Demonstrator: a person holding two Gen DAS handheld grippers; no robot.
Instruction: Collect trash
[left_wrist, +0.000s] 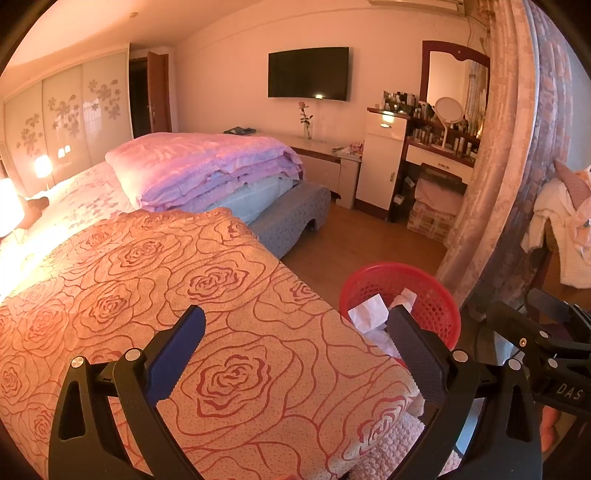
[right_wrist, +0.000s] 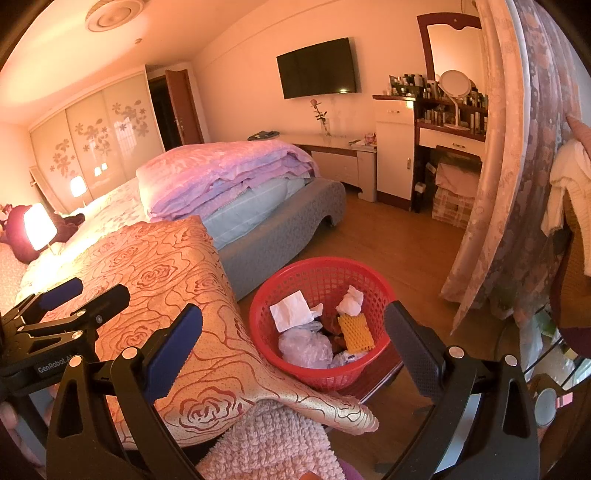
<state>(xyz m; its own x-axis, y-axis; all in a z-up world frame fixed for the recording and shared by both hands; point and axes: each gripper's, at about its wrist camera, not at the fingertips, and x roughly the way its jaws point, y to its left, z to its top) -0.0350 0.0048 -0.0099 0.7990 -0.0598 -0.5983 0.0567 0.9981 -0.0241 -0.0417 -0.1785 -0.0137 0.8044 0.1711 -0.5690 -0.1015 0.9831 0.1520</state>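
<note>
Left gripper (left_wrist: 295, 354): nearest the lens, fingers spread wide apart, nothing between them; hovers over the near end of the bed. Seen from the right wrist view at far left, its body reads "GenRobot.AI" in part.
Rose bedspread (left_wrist: 166, 295): orange-pink cloth with red outlined roses, draped over the near corner of the bed; a fluffy pink knit blanket (right_wrist: 273, 439) pokes out beneath its near edge.
Folded quilts (left_wrist: 207, 166): pink and lilac stack on the far half of the bed, beyond the bedspread.
Right gripper (right_wrist: 293, 350): fingers wide apart, empty, held above the floor with the basket showing between them. From the left wrist view its body sits at the right edge, lettering "DAS" readable.
Red basket (right_wrist: 373, 291): round plastic mesh, on the wooden floor just right of the bed's near corner, upright.
Trash in basket: crumpled white tissue (right_wrist: 291, 310) on the left side, a smaller white wad (right_wrist: 351, 295) toward the far right, a yellow foam net sleeve (right_wrist: 356, 332) below it, a clear crinkled plastic bag (right_wrist: 306, 347) at the near side; darker scraps underneath, too small to tell.
Curtain (right_wrist: 517, 184): floral, hanging right of the basket.
Far wall: dark television (right_wrist: 317, 68), dressing table with bottles and a round mirror (right_wrist: 455, 84); labels unreadable.
</note>
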